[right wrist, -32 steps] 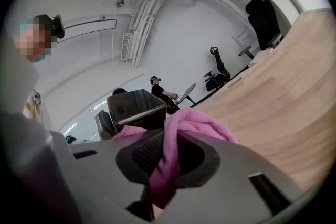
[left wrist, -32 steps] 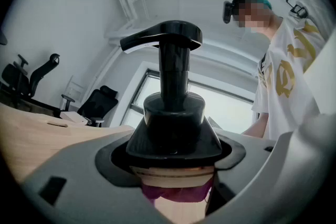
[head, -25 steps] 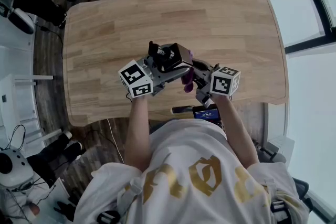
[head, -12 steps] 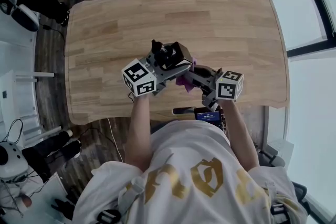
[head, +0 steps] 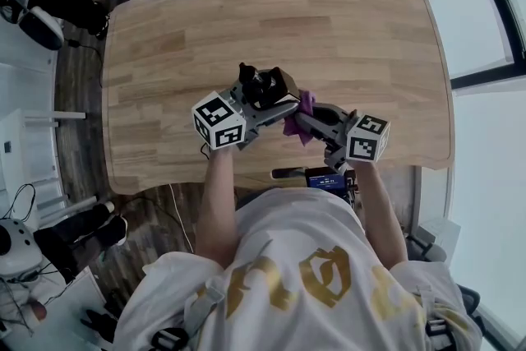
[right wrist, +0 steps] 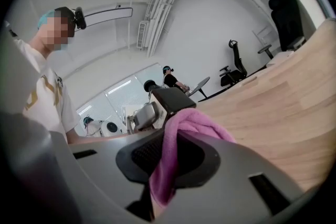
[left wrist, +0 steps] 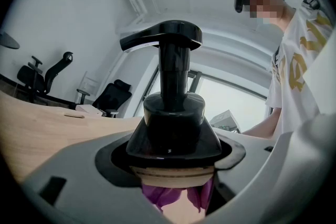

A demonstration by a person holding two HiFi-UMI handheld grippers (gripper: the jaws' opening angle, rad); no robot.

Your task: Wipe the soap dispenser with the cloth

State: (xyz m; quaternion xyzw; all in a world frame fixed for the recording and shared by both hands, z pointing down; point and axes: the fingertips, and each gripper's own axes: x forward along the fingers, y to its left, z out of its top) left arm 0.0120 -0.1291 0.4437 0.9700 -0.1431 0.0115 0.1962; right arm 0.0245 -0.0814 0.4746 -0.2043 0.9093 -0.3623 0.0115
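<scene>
Soap dispenser [left wrist: 171, 123] sits clamped upright in the left gripper [left wrist: 174, 168] jaws, steadied so the right gripper [right wrist: 167, 165], jaws pinching the pink cloth [right wrist: 193, 124], can rub its side.

Head view: set high overhead, facing steeply down on the pale wooden table [head: 345, 20], with both grippers small at mid-frame. Left gripper view: set low on the left gripper [head: 269, 97], facing up along its jaws, very near the black pump-top soap dispenser [left wrist: 169, 113]. Right gripper view: set low on the right gripper [head: 302, 117], facing along its jaws past the near pink terry cloth [right wrist: 173, 160] to that dispenser; all three views share dispenser, cloth and table.
</scene>
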